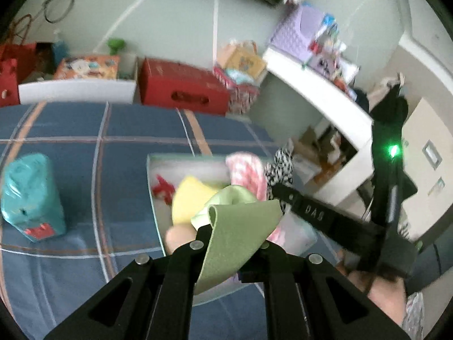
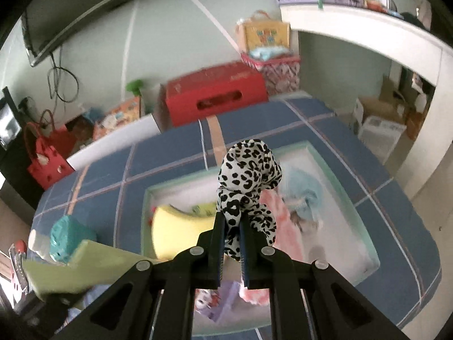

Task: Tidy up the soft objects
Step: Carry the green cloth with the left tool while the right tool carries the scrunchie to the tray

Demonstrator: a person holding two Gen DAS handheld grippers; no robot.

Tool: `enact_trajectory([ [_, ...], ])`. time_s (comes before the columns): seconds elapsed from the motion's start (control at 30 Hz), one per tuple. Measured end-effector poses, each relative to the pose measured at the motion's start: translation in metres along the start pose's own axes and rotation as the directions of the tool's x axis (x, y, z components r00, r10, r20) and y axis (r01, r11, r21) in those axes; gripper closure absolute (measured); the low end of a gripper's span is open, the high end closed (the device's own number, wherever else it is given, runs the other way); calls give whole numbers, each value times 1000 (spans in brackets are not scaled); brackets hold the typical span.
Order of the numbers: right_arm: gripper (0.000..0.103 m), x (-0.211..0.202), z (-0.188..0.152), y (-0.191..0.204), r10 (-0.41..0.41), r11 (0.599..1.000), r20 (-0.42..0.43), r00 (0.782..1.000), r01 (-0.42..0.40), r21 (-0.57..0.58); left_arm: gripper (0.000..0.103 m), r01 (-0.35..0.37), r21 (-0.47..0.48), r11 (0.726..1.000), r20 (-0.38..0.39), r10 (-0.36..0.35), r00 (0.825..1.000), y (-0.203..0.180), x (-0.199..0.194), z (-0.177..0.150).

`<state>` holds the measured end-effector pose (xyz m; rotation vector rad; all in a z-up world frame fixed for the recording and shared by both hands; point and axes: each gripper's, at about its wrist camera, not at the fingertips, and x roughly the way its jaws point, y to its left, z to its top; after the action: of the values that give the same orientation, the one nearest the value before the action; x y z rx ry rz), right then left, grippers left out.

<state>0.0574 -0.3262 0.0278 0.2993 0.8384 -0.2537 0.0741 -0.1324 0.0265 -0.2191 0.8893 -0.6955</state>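
Note:
My left gripper [image 1: 235, 235] is shut on a folded light green cloth [image 1: 240, 232], held above a shallow pale green tray [image 1: 149, 175] on the bed. My right gripper [image 2: 232, 236] is shut on a black-and-white leopard-print scrunchie [image 2: 249, 175], which sticks up between the fingers over the same tray [image 2: 337, 175]. In the tray lie a yellow sponge [image 2: 175, 232], a pink fluffy item [image 2: 280, 226] and a light blue fluffy item [image 2: 303, 192]. The right gripper and its scrunchie [image 1: 279, 170] also show at the right of the left wrist view. The green cloth [image 2: 79, 269] shows at lower left of the right wrist view.
A teal plastic-wrapped pack [image 1: 31, 195] stands on the blue plaid bedspread [image 1: 127, 121] left of the tray. Beyond the bed are a red box [image 1: 181, 85], a white bin [image 1: 76, 89], a red bag [image 2: 48, 161] and a white desk [image 1: 320, 93] with clutter.

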Motion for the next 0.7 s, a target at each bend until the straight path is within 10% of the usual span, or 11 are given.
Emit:
enact_trajectory([
  [0.7, 93, 58, -23, -12, 43, 999, -195, 980, -39, 29, 96, -108, -19, 994, -227, 101, 969, 9, 77, -29],
])
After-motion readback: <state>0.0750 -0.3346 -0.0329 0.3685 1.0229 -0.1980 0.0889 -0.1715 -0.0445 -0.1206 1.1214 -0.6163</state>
